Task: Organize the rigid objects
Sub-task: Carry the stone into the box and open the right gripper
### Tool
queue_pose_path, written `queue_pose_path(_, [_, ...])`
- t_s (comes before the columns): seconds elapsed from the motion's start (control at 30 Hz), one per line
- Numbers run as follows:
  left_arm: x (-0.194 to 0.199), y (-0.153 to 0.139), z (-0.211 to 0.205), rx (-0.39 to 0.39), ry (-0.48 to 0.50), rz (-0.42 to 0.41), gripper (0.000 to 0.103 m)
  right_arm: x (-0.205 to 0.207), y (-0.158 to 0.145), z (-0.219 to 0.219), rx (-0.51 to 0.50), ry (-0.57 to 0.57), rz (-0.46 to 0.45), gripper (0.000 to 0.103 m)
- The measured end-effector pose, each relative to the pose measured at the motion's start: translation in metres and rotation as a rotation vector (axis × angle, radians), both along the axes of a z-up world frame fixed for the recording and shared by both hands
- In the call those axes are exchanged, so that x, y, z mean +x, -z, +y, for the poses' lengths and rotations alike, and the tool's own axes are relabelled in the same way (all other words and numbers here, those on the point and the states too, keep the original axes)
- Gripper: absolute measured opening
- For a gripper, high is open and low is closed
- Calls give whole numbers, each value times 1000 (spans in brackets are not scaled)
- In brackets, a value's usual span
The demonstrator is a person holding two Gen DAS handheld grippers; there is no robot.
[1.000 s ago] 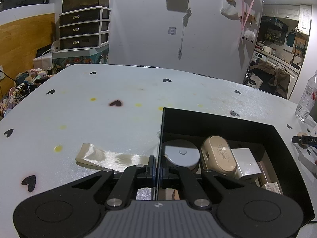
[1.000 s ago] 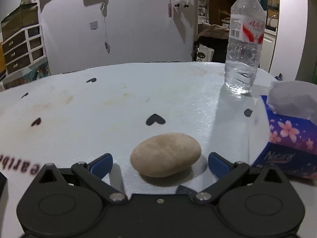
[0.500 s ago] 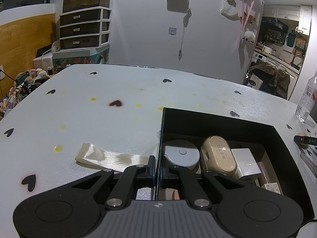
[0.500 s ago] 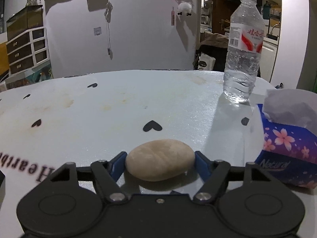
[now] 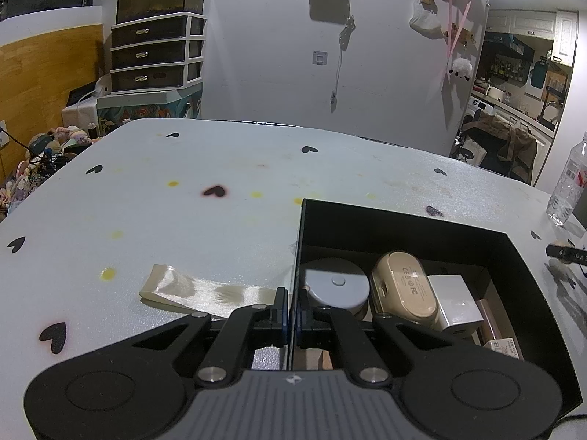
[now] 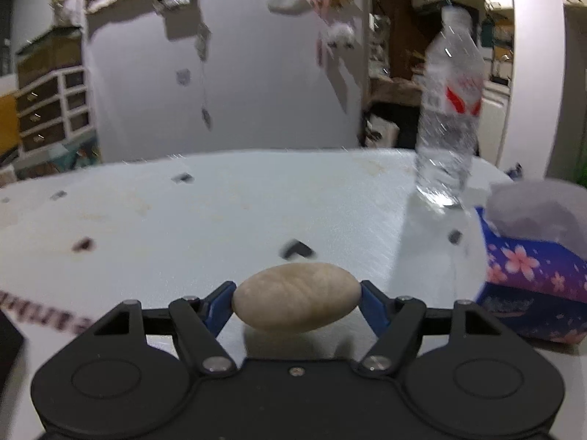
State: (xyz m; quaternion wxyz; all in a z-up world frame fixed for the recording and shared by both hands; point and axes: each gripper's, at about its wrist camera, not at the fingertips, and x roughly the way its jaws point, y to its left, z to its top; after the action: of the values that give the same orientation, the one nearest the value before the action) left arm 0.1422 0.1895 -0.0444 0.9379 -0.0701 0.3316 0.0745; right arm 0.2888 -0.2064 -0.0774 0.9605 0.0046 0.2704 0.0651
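Now we hold the beige oval stone at lower centre, the right gripper clamped on its two ends above the table. Our left gripper pinches the black box wall, jaws nearly together.

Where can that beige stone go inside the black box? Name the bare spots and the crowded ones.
Inside the black box, the far strip behind the grey disc, beige case and white adapter lies bare. The near half is packed edge to edge. The left gripper is clamped on the box's left wall; the right gripper holds the stone.
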Motion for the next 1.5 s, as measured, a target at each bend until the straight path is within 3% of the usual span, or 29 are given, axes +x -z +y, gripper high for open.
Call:
queue_pose_path(0.27, [0,0,-2,10,-2,2,3,-40,-37,45,159,-232,-75,73])
queue_pose_path(0.5, [1,0,-3,12,-2,3,3,-65,-62,89,242,-504,-40,73])
queue_pose_path(0.73, [1,1,-2,5,-2,1,3,-79,-68,140,123,-759,106,73])
queue_pose_path(0.97, [2,3,1,-2,3,-1,3,-100,-69,163,19,-903,260,73])
queue_pose_path(1.13, [1,3,2,-6,5,-3,4,-105,-63,174,-59,-919,388,73])
queue_pose_path(1.5, [1,3,2,-6,5,-2,4,-103,-64,192,-190,-917,435,73])
